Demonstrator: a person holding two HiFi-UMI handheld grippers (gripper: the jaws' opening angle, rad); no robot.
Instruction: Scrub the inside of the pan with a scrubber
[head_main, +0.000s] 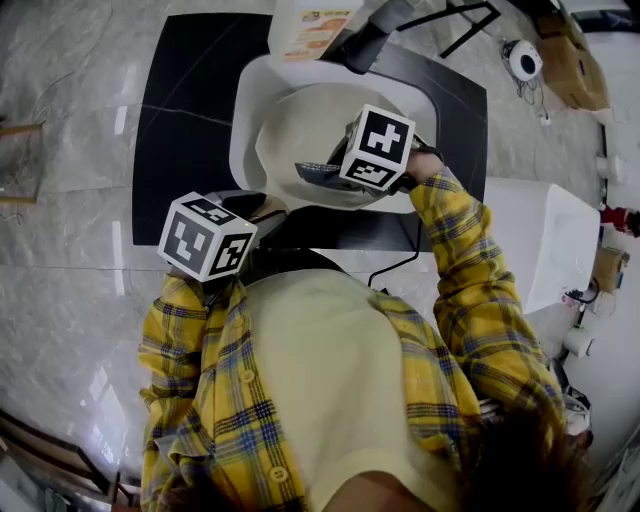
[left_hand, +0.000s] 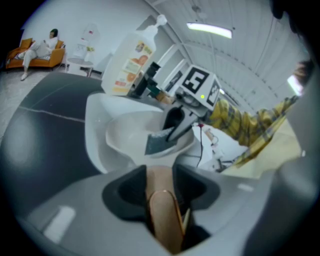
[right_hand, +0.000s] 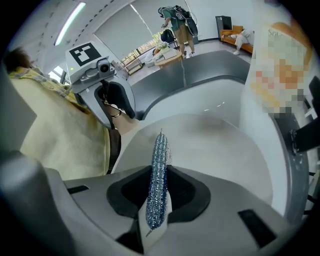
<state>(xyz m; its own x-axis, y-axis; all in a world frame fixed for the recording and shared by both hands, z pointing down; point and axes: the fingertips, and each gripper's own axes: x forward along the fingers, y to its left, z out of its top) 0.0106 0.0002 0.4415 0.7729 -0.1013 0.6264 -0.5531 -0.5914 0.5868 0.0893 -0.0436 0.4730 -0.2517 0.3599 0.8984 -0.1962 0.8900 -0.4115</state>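
Right gripper view: my right gripper (right_hand: 158, 187) has its jaws clamped on the flat blue glittery scrubber (right_hand: 159, 150), aimed inside the cream round pan (right_hand: 215, 145). My left gripper (left_hand: 161, 182) pinches the pan's tan wooden handle (left_hand: 165, 220), which I judge braces it for scrubbing.

Bright even overhead light; glare streaks on floor (head_main: 70, 250); strong fisheye edges — near jaws blurred

There was one pan (head_main: 300, 140), one scrubber (right_hand: 158, 165), one bottle (head_main: 308, 28) and one basin (head_main: 245, 130). Two claws showed, a left claw (left_hand: 162, 187) and a right claw (right_hand: 159, 192). One dark tabletop (head_main: 190, 100) lay beneath.
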